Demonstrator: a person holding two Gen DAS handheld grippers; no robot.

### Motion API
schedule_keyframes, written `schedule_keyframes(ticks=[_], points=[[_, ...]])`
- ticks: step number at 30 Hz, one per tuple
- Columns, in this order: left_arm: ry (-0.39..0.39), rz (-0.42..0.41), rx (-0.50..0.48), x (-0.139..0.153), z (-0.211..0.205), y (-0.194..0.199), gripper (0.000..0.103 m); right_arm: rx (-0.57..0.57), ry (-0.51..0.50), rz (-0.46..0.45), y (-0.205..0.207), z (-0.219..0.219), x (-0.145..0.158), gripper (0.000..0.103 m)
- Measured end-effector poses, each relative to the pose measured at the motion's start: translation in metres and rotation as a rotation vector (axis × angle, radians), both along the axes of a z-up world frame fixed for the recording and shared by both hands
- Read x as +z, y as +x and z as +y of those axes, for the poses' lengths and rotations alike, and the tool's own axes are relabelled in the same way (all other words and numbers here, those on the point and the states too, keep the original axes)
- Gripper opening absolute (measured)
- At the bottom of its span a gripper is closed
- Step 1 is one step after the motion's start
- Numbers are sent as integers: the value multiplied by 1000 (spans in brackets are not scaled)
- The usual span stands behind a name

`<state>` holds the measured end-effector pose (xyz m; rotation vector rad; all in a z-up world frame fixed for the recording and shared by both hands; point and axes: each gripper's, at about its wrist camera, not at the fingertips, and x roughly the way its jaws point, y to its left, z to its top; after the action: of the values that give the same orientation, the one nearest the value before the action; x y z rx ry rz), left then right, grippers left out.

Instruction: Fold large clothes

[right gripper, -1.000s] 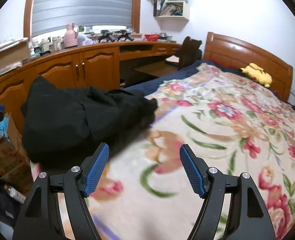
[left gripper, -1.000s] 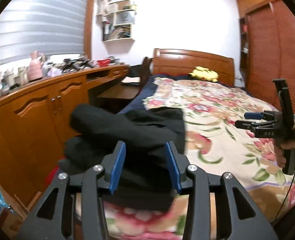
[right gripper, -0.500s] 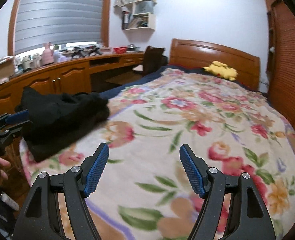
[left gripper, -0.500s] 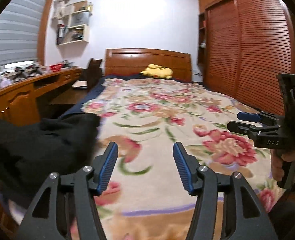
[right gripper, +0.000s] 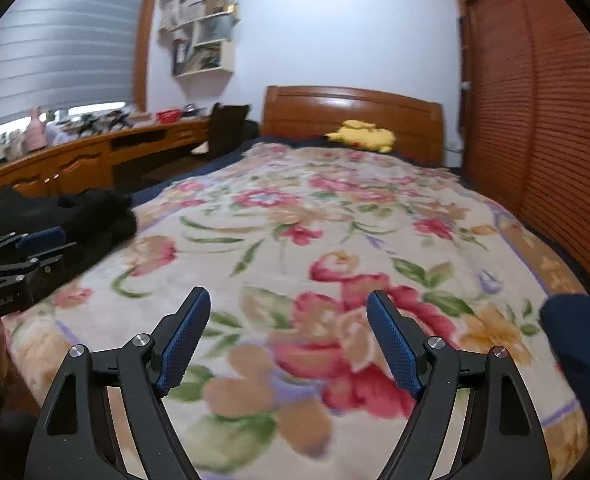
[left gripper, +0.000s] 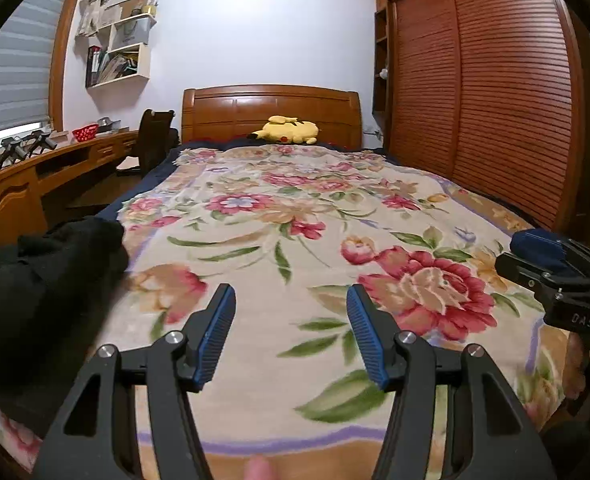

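Now I hold both grippers, left (left gripper: 291, 332) and right (right gripper: 289, 334), jaws just widened with nothing between them, over the floral blanket (left gripper: 315, 216); black clothes (left gripper: 35, 296) sit to their left.

Both the left gripper (left gripper: 291, 336) and the right gripper (right gripper: 287, 340) have black angular frames with round silver screws. Their fingers (left gripper: 215, 340) carry ribbed blue pads, and faint pale lettering marks each body.
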<state>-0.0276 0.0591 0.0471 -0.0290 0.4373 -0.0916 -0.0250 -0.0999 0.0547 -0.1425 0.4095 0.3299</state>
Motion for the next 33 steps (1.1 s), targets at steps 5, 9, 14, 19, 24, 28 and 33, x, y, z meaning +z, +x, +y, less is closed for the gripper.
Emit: schedule_keyframes(ticks=[5, 9, 14, 19, 24, 28, 33], points=[[2, -9, -9, -8, -27, 5, 57, -42, 26, -39, -7, -28, -12, 82], [13, -21, -27, -19, -47, 7, 57, -70, 36, -50, -7, -42, -24, 82], [13, 7, -33, -34, -61, 12, 57, -95, 49, -52, -3, -54, -42, 82], [-1, 15, -24, -37, -62, 14, 57, -105, 58, -43, 0, -65, -49, 82], [2, 25, -13, -43, -60, 18, 57, -108, 62, -40, -1, -71, -54, 82], [-8, 28, 0, -45, -54, 18, 57, -111, 59, -30, -1, -72, -58, 82], [-4, 29, 7, -46, -51, 18, 57, -113, 66, -34, 0, -75, -58, 82]])
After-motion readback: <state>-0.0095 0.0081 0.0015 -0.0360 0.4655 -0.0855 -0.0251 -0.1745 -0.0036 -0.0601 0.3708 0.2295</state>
